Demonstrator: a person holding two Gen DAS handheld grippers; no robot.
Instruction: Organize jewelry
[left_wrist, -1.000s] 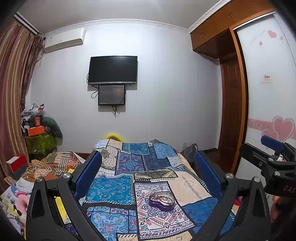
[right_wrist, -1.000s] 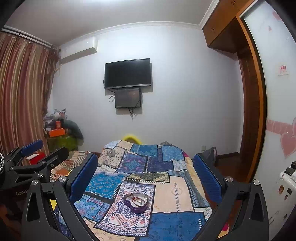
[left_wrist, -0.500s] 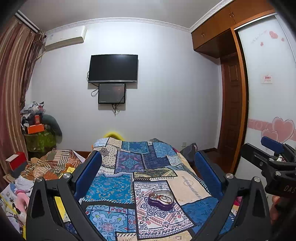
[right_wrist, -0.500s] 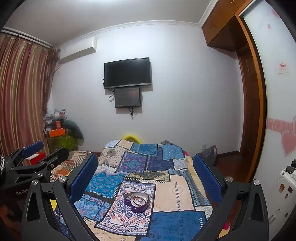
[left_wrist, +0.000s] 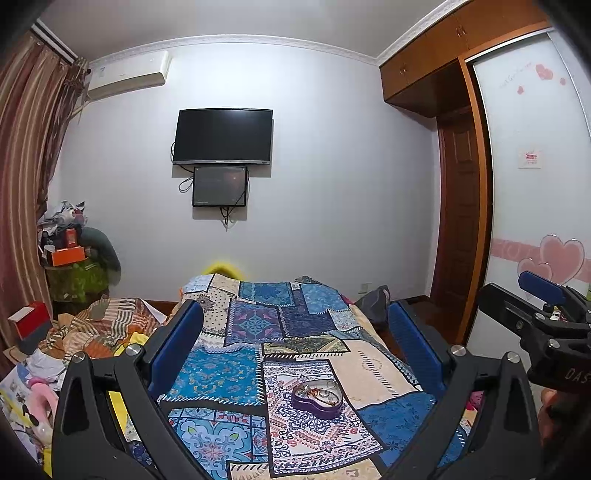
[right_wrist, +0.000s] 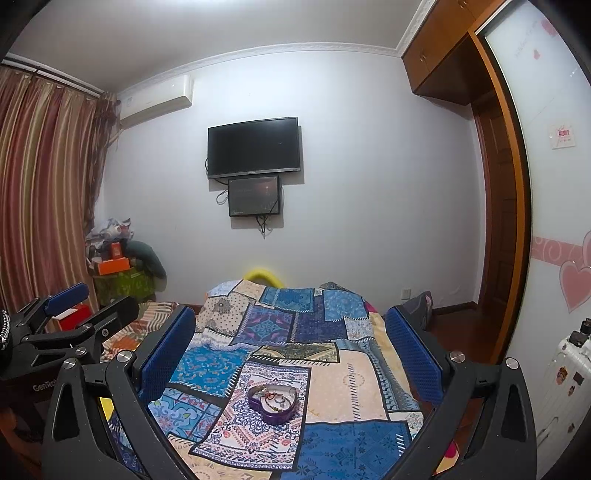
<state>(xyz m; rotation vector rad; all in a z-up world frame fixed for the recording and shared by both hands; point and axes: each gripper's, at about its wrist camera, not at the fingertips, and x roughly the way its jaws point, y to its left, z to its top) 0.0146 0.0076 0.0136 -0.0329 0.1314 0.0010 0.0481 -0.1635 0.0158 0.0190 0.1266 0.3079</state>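
A purple heart-shaped jewelry box lies open on the patchwork bedspread, with several small jewelry pieces inside. It also shows in the right wrist view. My left gripper is open and empty, held above the bed with the box ahead between its blue fingers. My right gripper is open and empty too, above the bed behind the box. Each gripper shows at the edge of the other's view: the right one, the left one.
A heap of striped cloth and clutter lies left of the bed. A red box and a green cabinet with piled things stand by the curtain. A wardrobe is on the right, a TV on the far wall.
Both cameras have tilted up very slightly, so the bed and box sit a little lower in view. Both grippers stay open and empty.
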